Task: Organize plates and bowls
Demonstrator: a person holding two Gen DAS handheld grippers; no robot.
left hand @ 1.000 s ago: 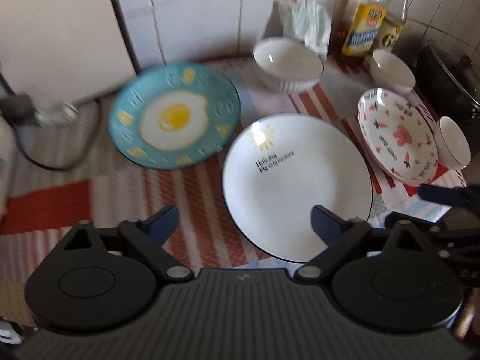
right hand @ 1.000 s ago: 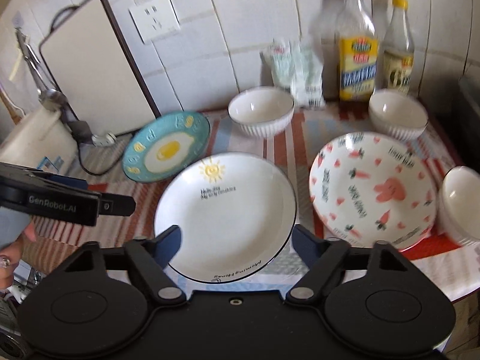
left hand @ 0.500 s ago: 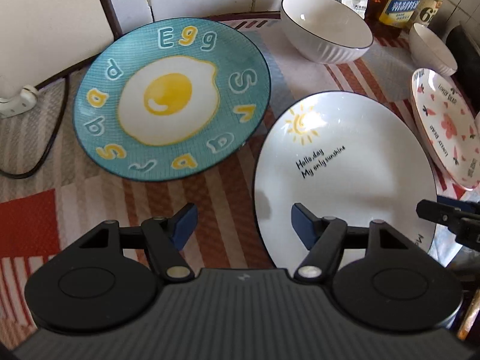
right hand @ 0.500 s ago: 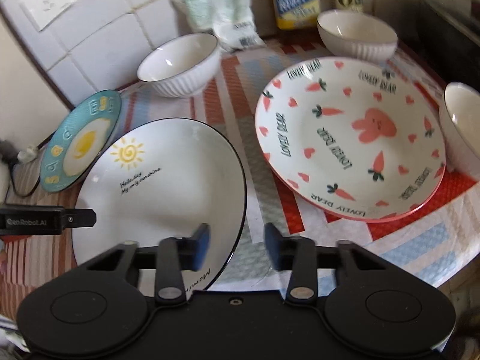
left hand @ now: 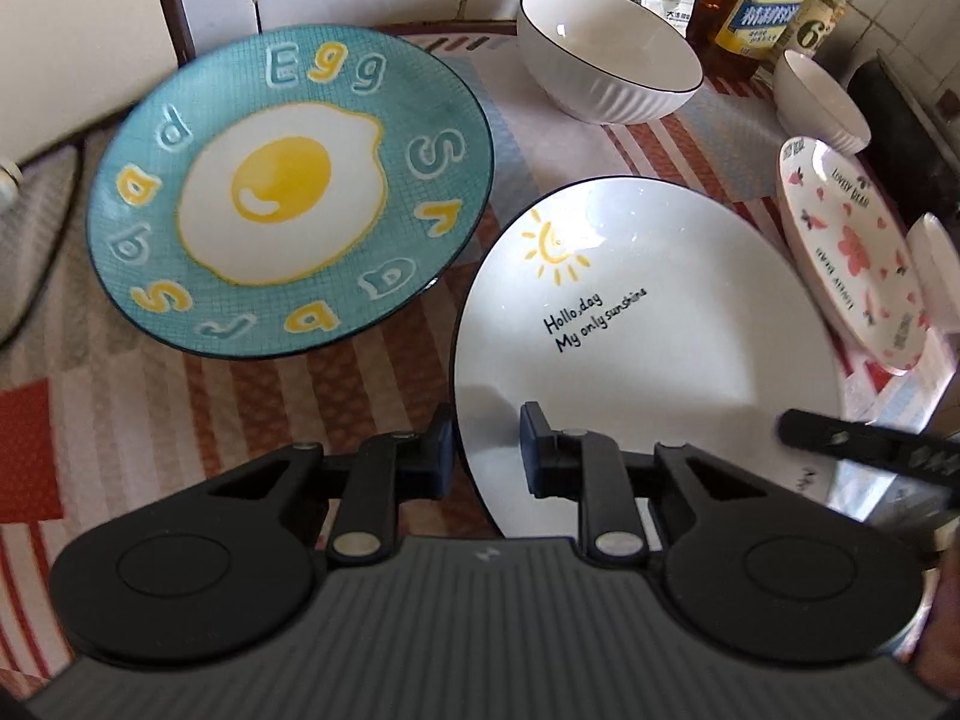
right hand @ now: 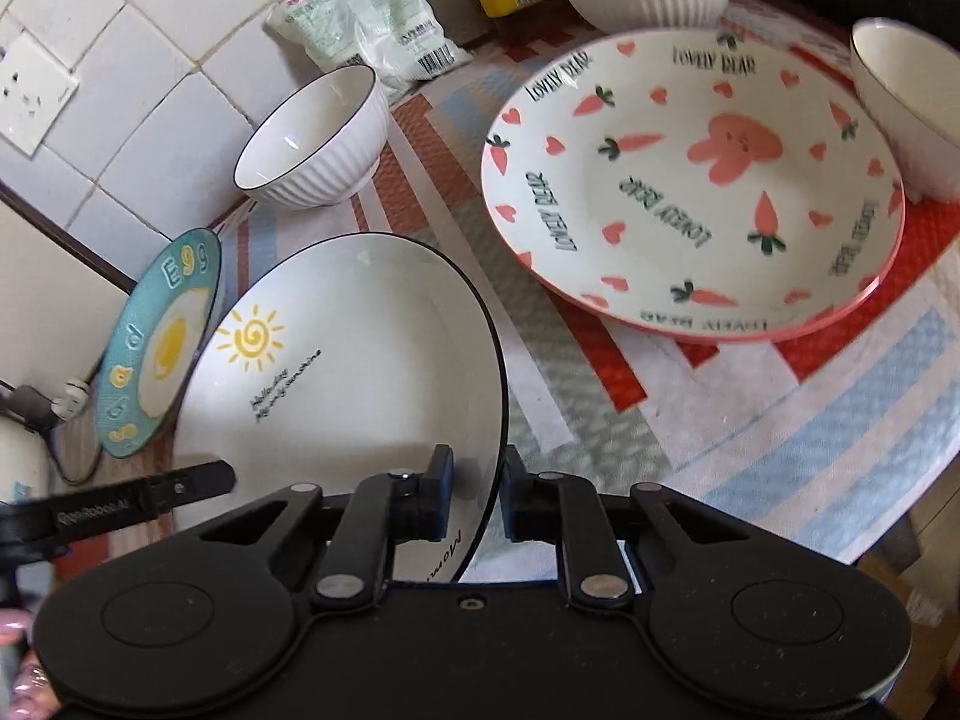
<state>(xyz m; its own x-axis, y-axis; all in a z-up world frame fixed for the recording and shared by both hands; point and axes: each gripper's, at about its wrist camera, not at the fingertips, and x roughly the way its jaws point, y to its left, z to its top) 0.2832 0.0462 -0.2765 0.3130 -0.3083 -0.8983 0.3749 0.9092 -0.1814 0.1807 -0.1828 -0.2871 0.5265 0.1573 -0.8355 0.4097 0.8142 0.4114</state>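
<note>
White plate (left hand: 648,354) pinched at near rim by left claw (left hand: 486,450), closing, and right claw (right hand: 477,495); next, lifting level onto another plate.

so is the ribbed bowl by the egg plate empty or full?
Empty: the ribbed bowl shows a bare white interior in both views.

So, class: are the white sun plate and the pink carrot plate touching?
Apart. The right wrist view shows a strip of striped cloth lying bare between the white sun plate and the pink carrot plate.
</note>
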